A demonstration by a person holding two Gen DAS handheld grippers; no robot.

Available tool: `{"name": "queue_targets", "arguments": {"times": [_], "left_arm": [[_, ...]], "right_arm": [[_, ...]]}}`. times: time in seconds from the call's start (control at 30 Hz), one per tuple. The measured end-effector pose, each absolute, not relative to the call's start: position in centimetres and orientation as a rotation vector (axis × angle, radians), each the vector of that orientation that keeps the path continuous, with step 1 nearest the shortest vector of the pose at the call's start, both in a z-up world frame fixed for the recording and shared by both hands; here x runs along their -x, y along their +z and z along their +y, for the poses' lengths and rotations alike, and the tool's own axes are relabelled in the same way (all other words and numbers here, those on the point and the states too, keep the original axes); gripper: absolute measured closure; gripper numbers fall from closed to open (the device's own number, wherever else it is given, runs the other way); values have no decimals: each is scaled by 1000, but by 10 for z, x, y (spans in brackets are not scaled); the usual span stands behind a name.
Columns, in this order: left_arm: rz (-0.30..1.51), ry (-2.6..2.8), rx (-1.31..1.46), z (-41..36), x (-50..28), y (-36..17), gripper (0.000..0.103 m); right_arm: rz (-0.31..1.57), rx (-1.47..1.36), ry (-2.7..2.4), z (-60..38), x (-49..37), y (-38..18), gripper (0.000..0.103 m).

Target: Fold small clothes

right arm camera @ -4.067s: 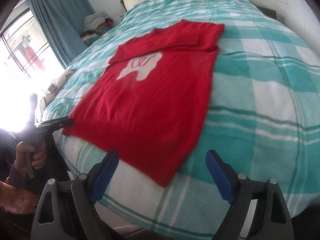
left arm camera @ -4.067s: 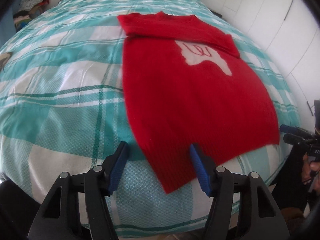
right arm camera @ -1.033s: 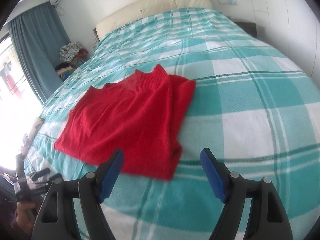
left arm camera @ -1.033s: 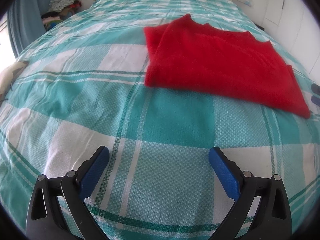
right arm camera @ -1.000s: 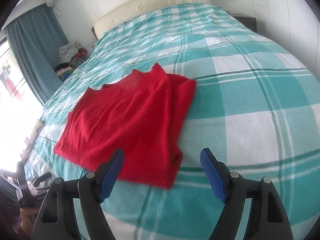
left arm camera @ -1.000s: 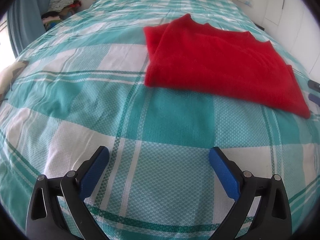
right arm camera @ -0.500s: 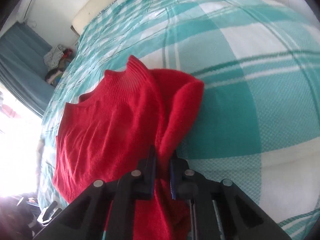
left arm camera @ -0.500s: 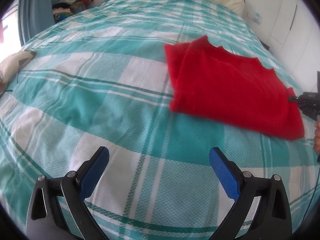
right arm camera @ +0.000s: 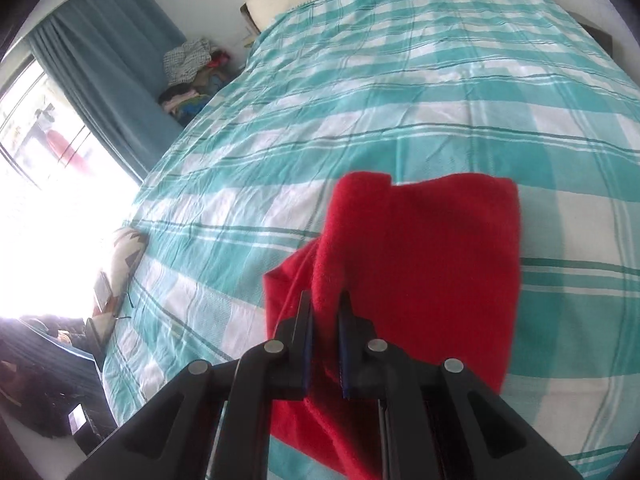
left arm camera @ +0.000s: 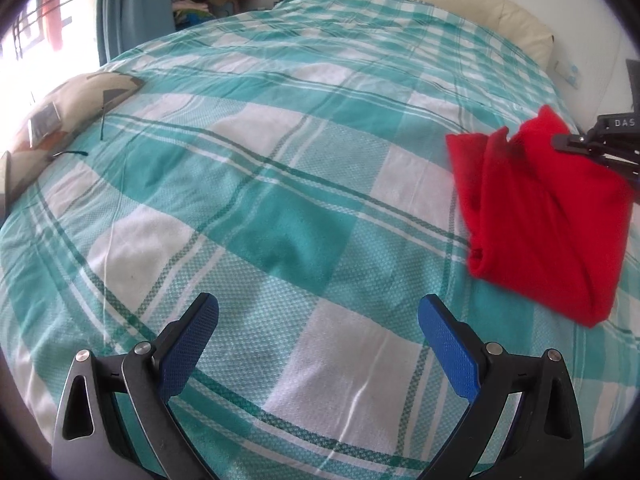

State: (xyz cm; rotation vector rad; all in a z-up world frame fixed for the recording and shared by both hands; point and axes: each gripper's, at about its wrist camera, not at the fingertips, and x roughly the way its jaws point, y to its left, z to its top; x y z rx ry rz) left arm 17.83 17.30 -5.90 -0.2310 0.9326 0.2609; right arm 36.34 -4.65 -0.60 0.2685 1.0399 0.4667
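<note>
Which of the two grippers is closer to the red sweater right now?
The right. The right gripper is clamped on a fold of the red sweater, lifting it. The left gripper hangs open above the bare checked bedspread, with the sweater off to its right.

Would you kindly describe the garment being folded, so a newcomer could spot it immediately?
Start with the big bed covered in a teal and white checked sheet. On its right side in the left wrist view lies the red knitted sweater, partly folded, one edge pinched by the right gripper. It is the only solid red piece on the bed; the mixed clothes pile sits off it, by the curtain.
</note>
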Motion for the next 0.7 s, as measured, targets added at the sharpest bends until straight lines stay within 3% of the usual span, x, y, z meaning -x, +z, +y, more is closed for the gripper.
{"name": "queue_targets", "arguments": {"times": [0.13, 0.23, 0.3, 0.53, 0.7], "left_arm": [[932, 260, 231, 179, -178, -58, 2], [936, 264, 230, 184, -176, -58, 2], [944, 261, 249, 189, -175, -59, 2], [942, 246, 306, 197, -172, -56, 2], [940, 219, 307, 191, -172, -52, 2]], "right_arm": [[1078, -271, 462, -12, -364, -37, 92], [1161, -392, 582, 0, -365, -58, 81], [1189, -476, 673, 1, -363, -60, 57], [1016, -411, 646, -52, -353, -1, 57], [997, -183, 504, -76, -331, -3, 57]]}}
